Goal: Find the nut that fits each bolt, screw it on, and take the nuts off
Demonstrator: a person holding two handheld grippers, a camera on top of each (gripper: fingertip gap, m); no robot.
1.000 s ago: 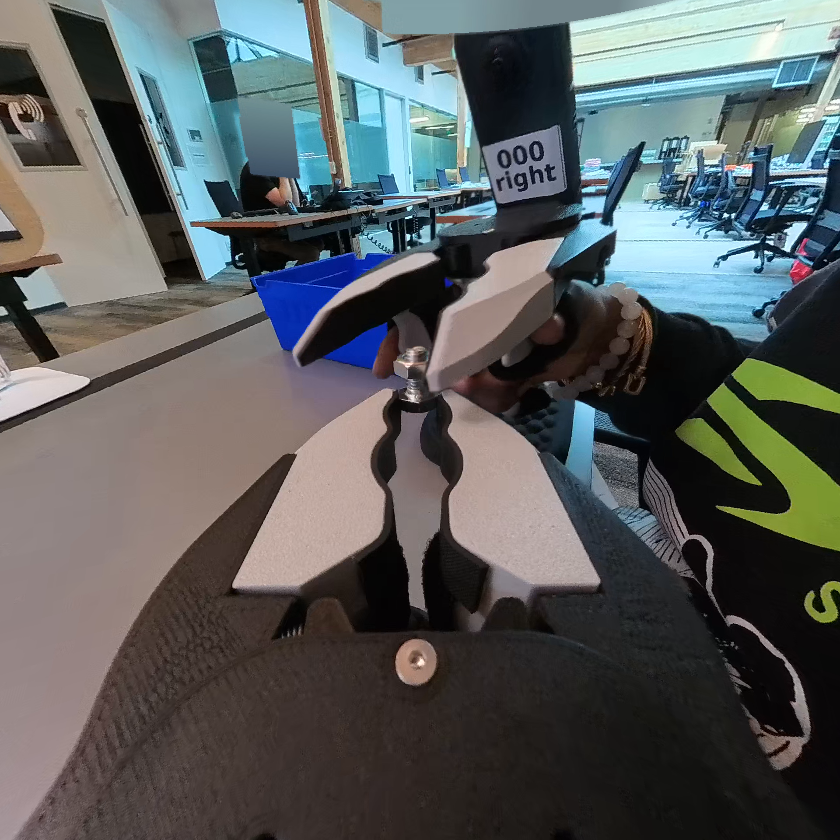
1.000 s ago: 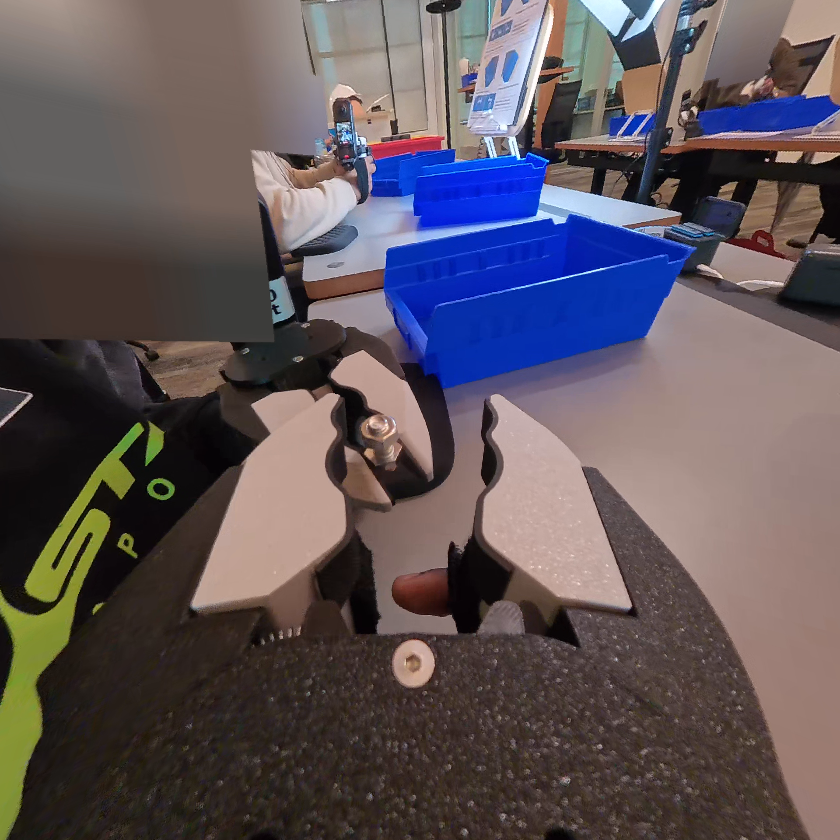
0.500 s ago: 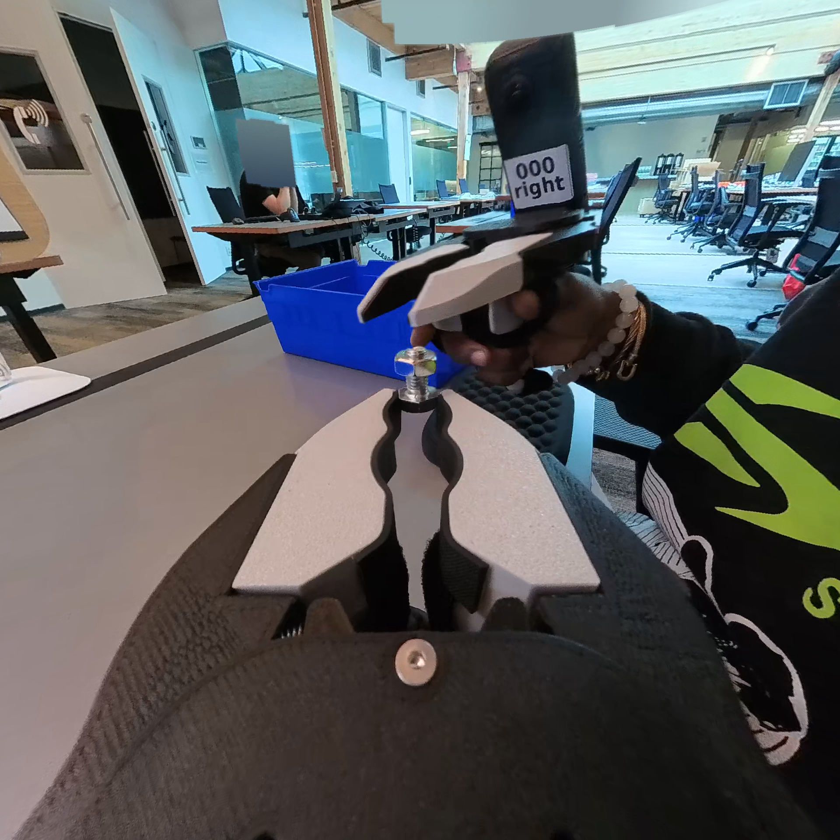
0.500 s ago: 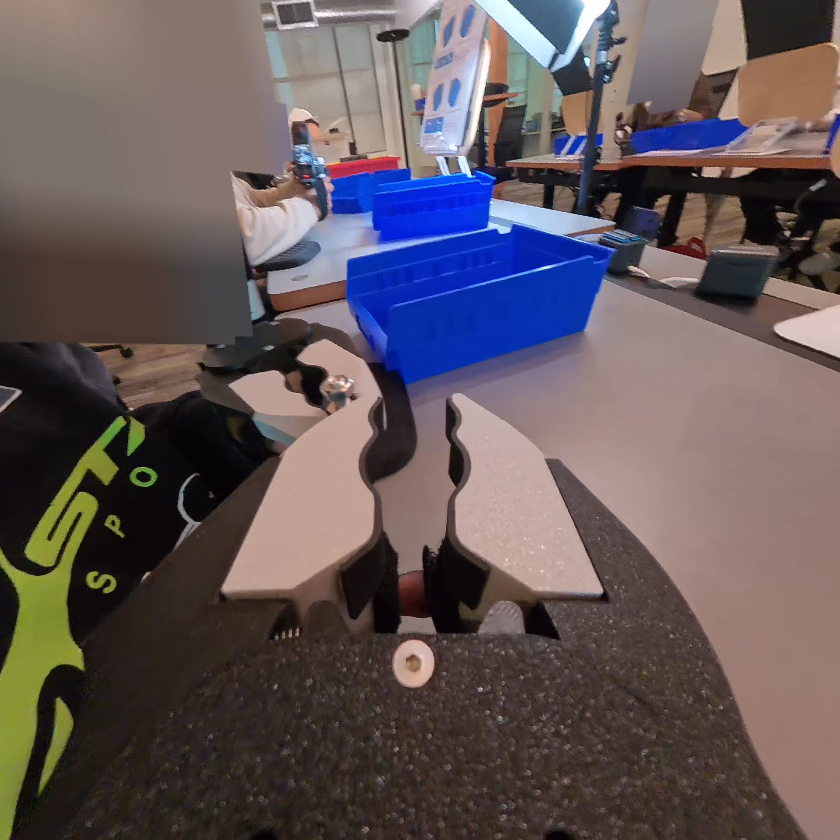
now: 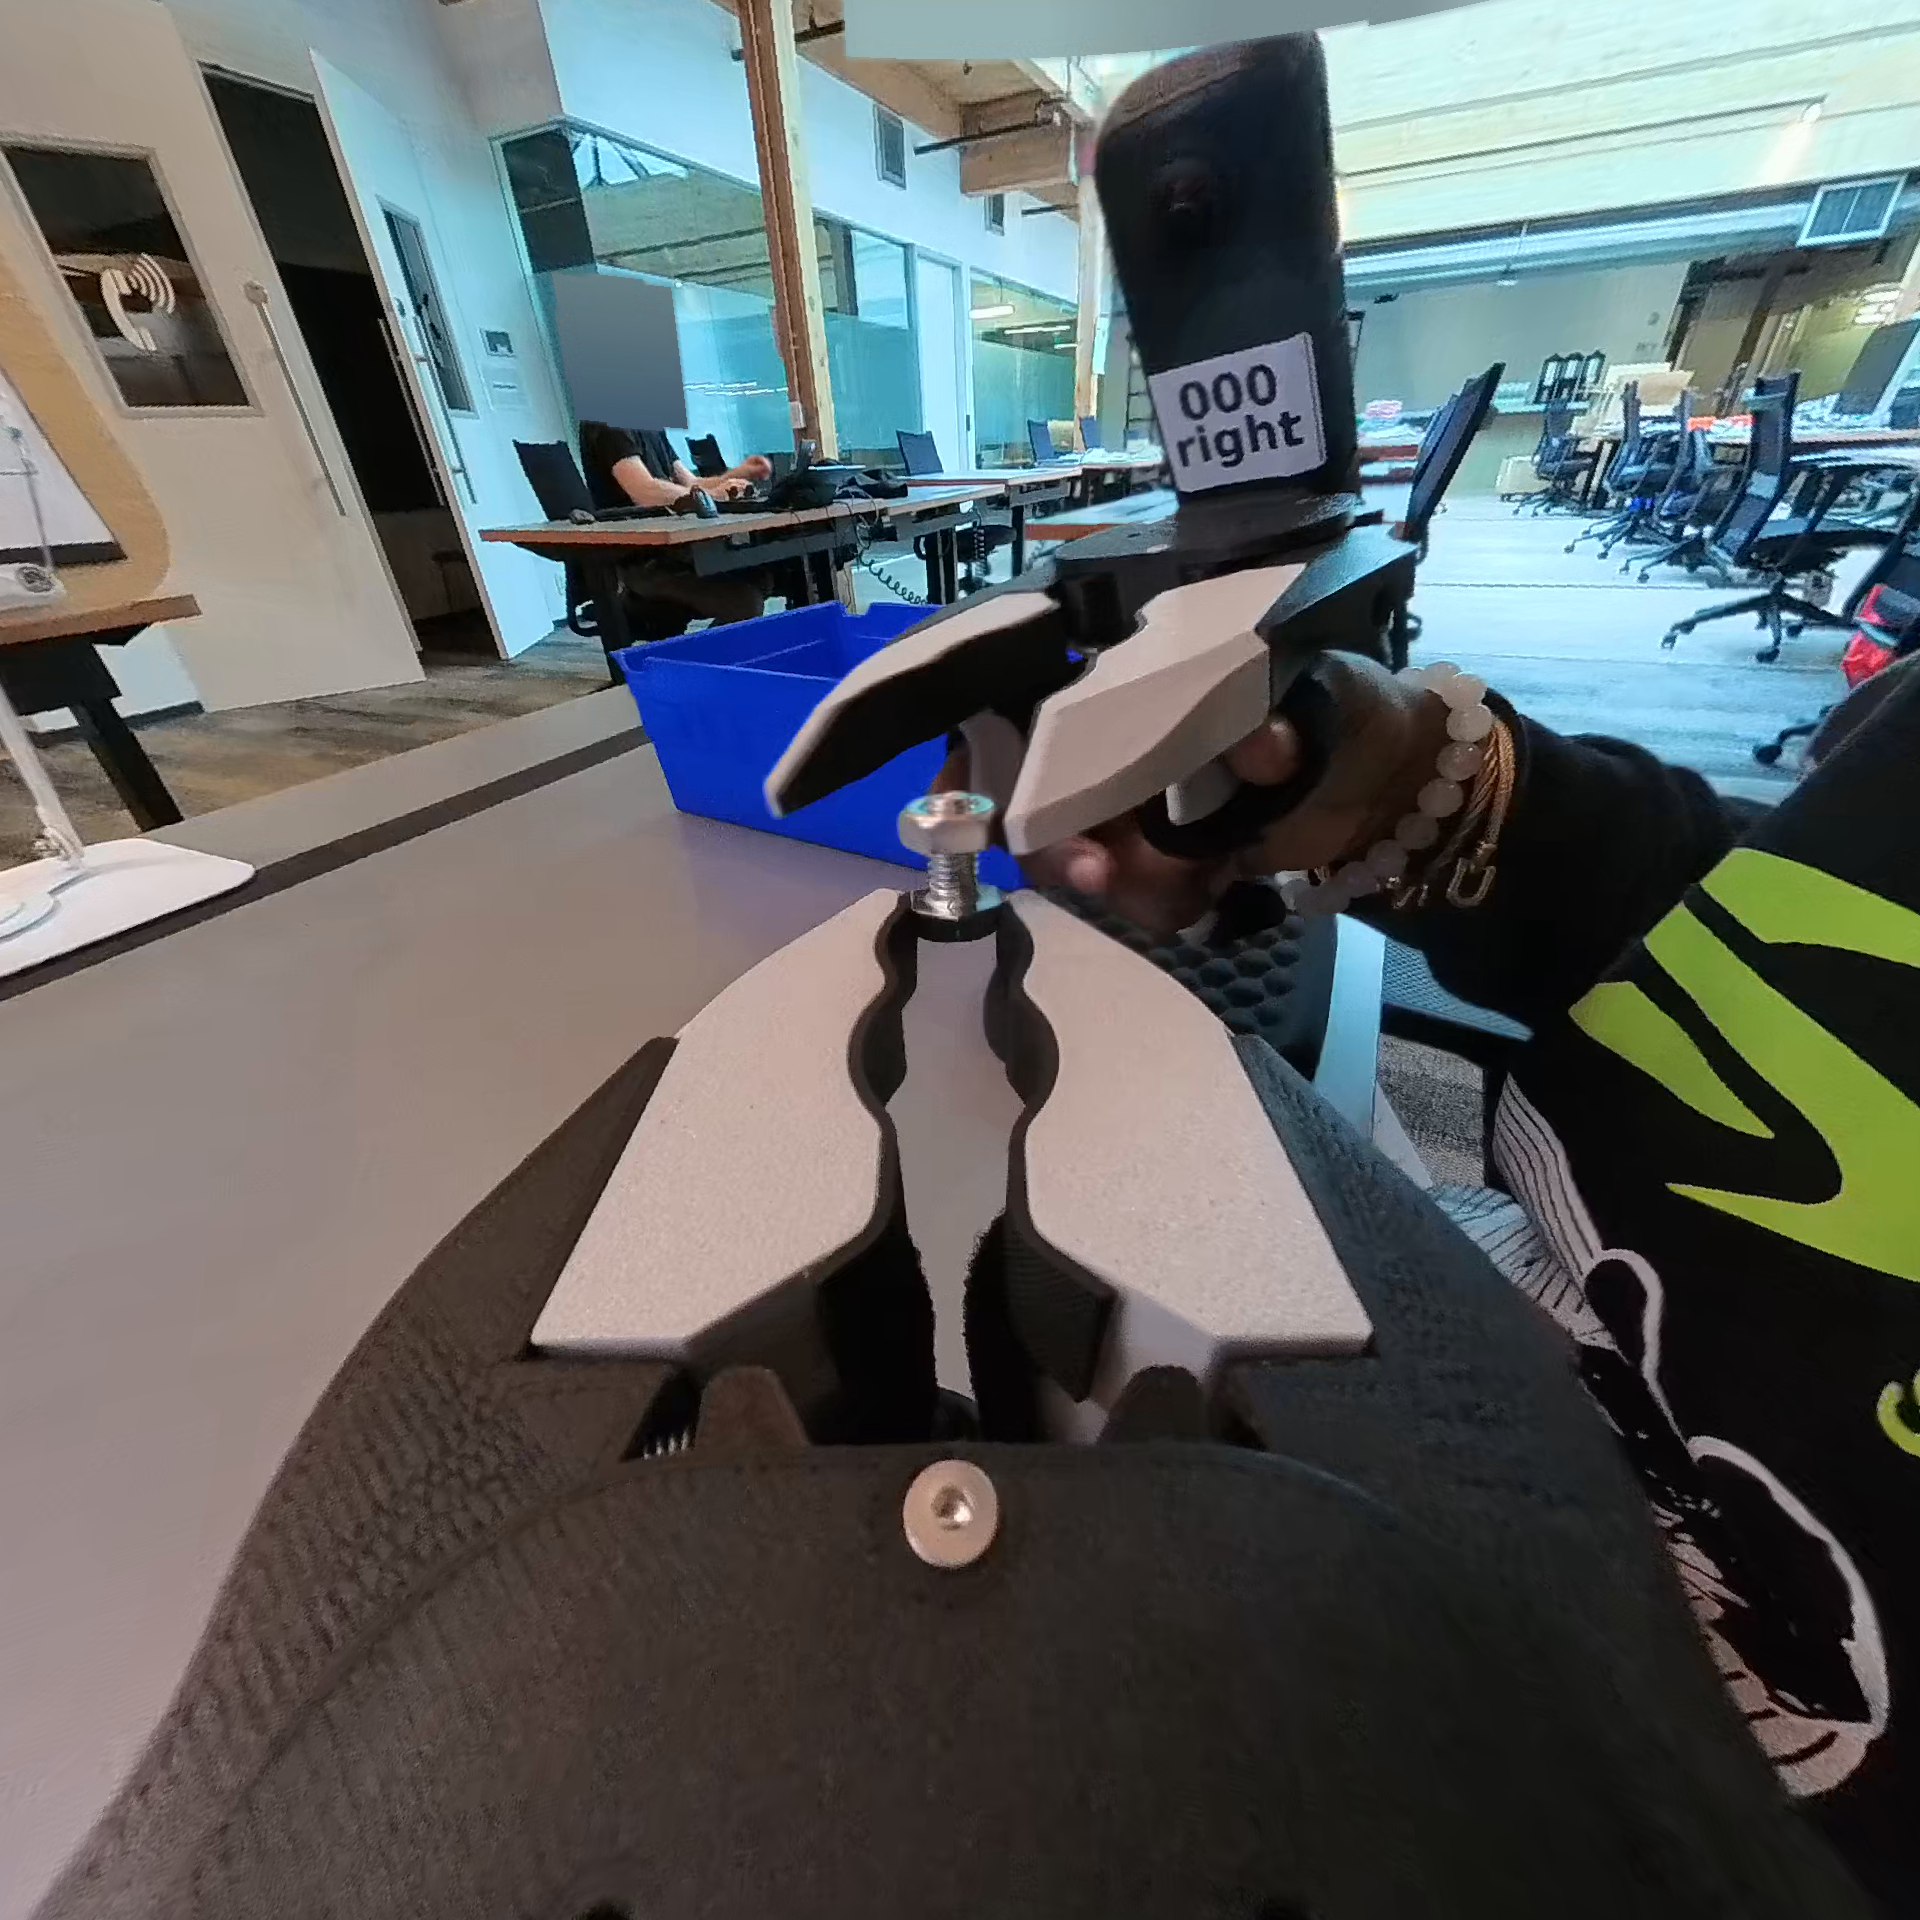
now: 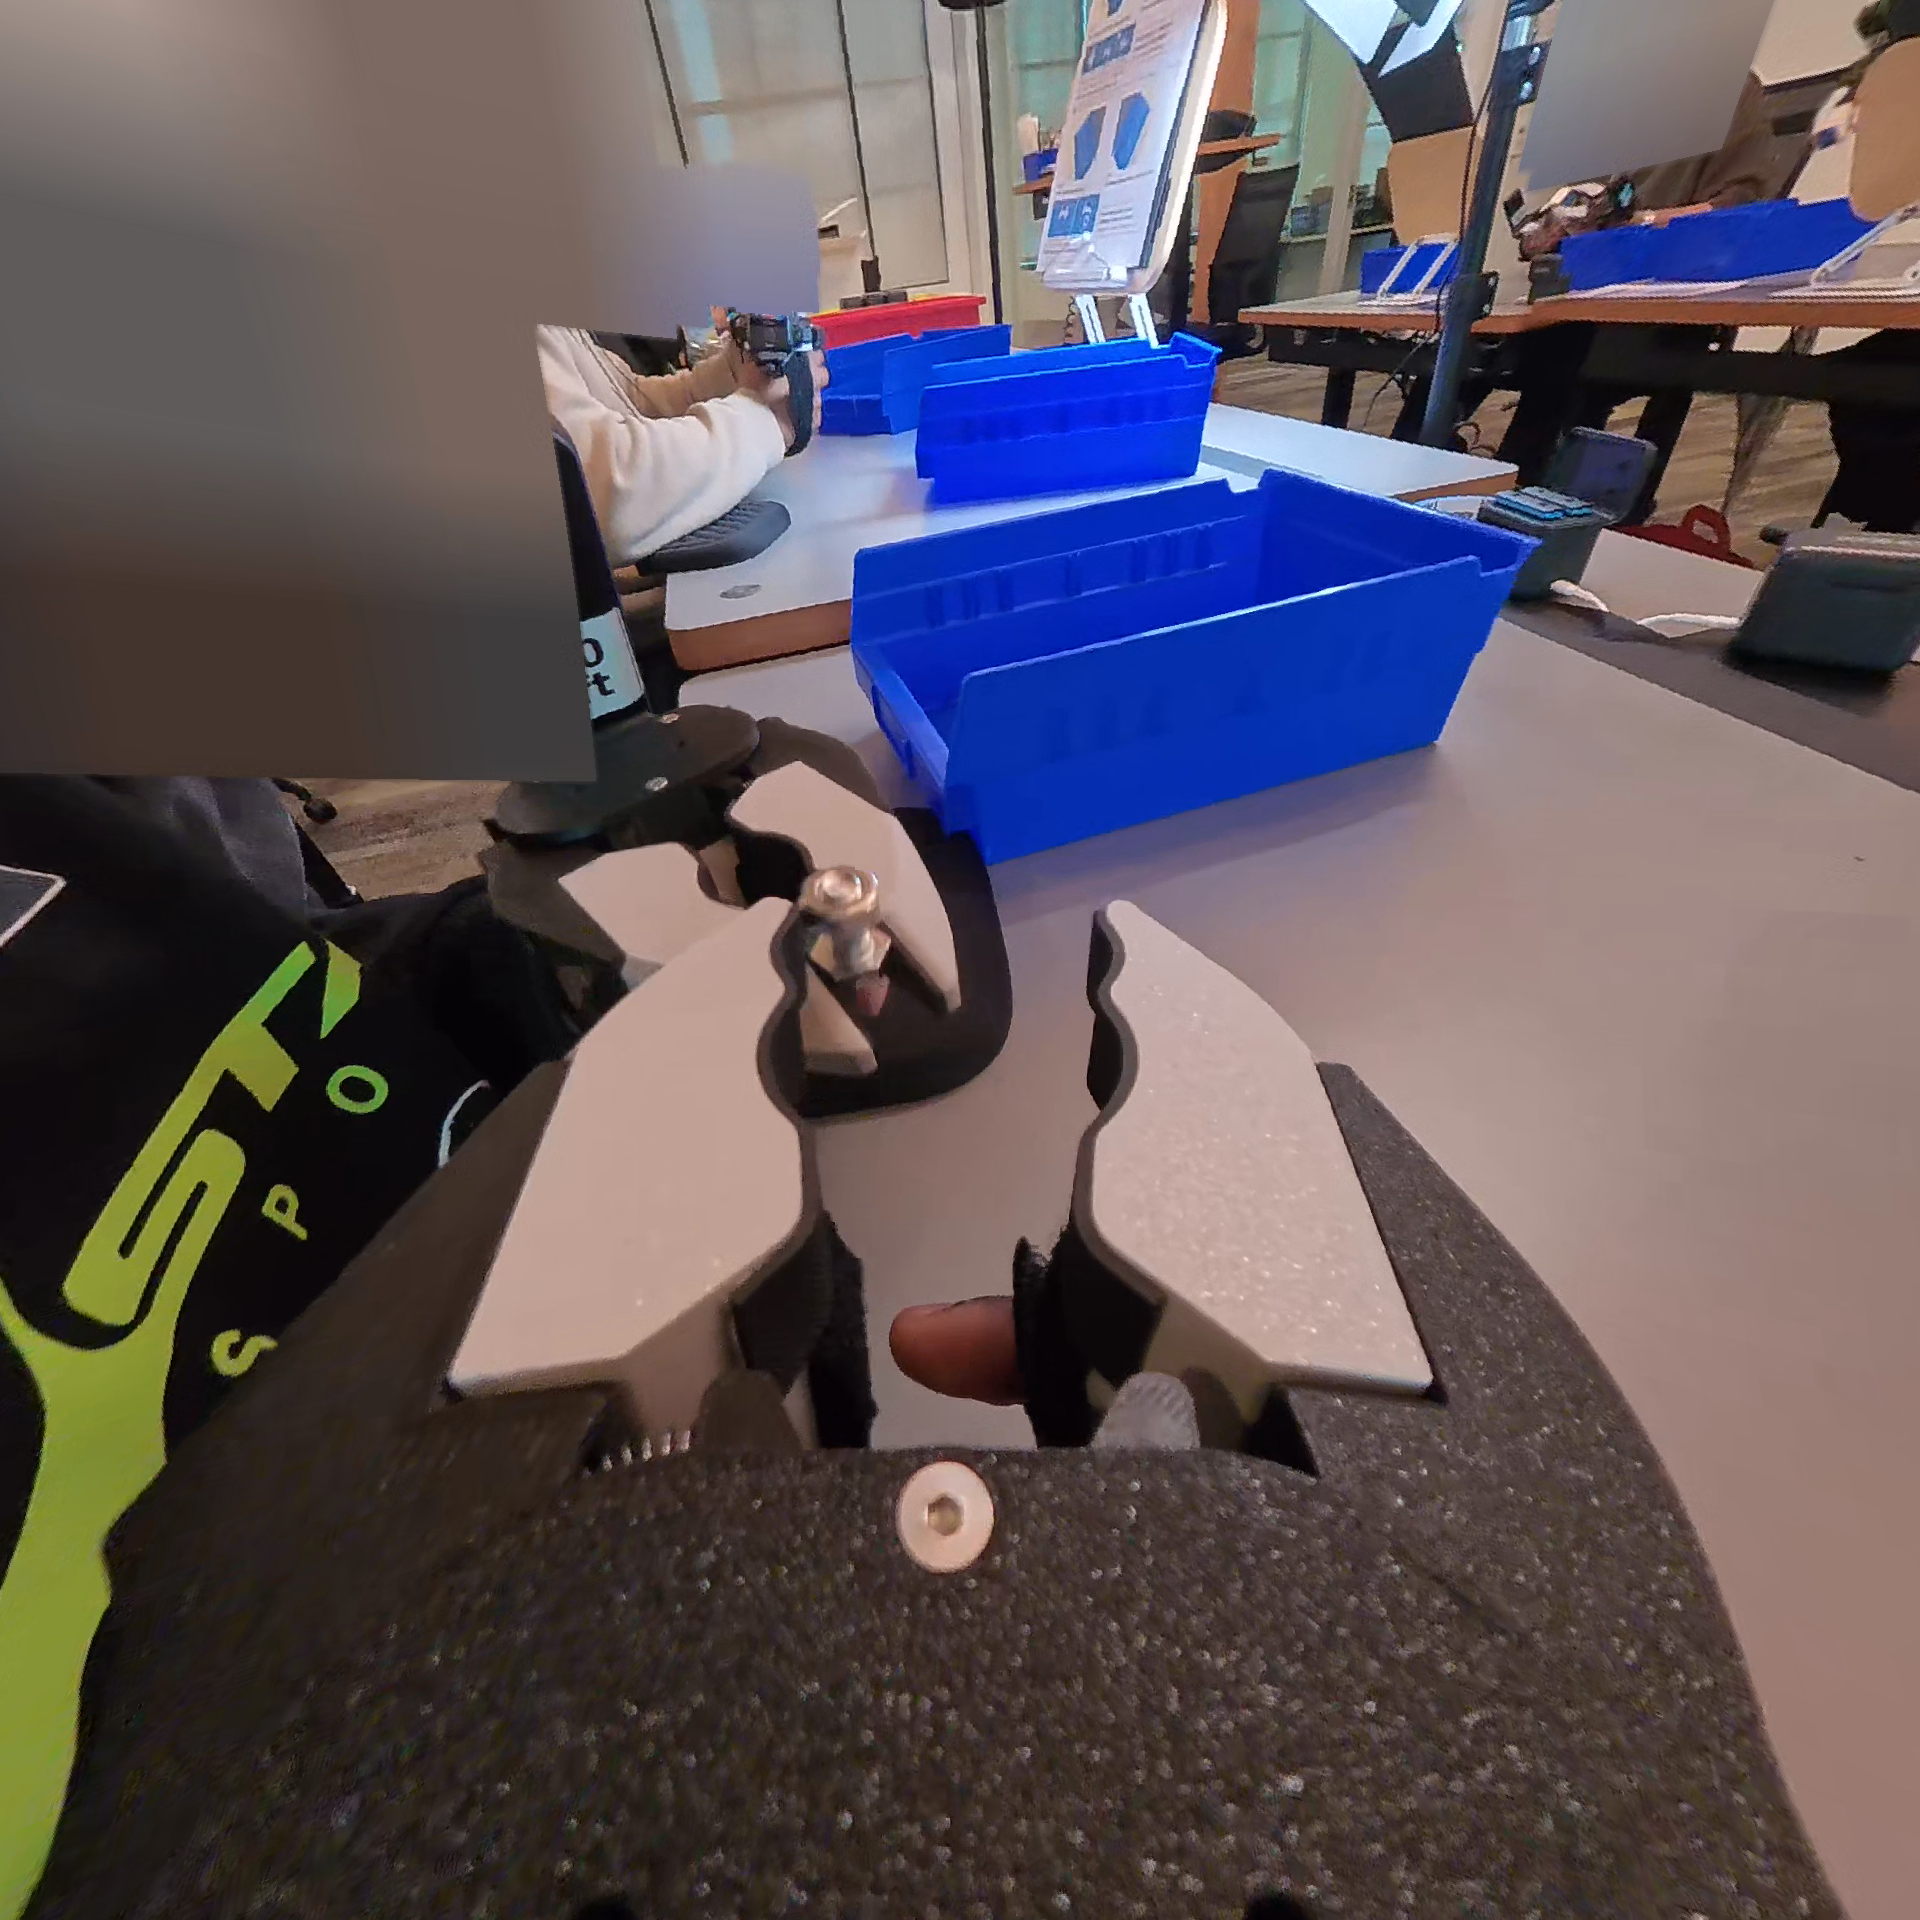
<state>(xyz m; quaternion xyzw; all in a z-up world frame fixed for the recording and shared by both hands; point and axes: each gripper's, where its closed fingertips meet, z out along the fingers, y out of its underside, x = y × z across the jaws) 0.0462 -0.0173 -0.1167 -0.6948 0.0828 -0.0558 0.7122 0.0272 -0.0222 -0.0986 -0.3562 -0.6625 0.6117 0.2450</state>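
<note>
My left gripper (image 5: pixel 951 920) is shut on a silver nut (image 5: pixel 951 906) at its fingertips. A silver bolt (image 5: pixel 945 831) stands upright out of the nut, head on top, with some thread showing between head and nut. My right gripper (image 5: pixel 894 821) is open and hangs just above and beside the bolt head, without pressing on it. In the right wrist view my right gripper (image 6: pixel 940 925) is open and empty; the bolt (image 6: pixel 840 920) sits just beyond its left fingertip, held by my left gripper (image 6: pixel 857 997).
A blue bin (image 5: pixel 748 727) stands on the grey table (image 5: pixel 364 1039) behind the grippers; it also shows in the right wrist view (image 6: pixel 1195 707). More blue bins (image 6: pixel 1060 426) and a seated person are on the table beyond. A person's sleeve is at the near edge. My left and right fingertips are right by each other.
The right gripper went from open at the bolt head to half closed and lifted away, then opened again and came back down beside the head. The left gripper kept its hold.
</note>
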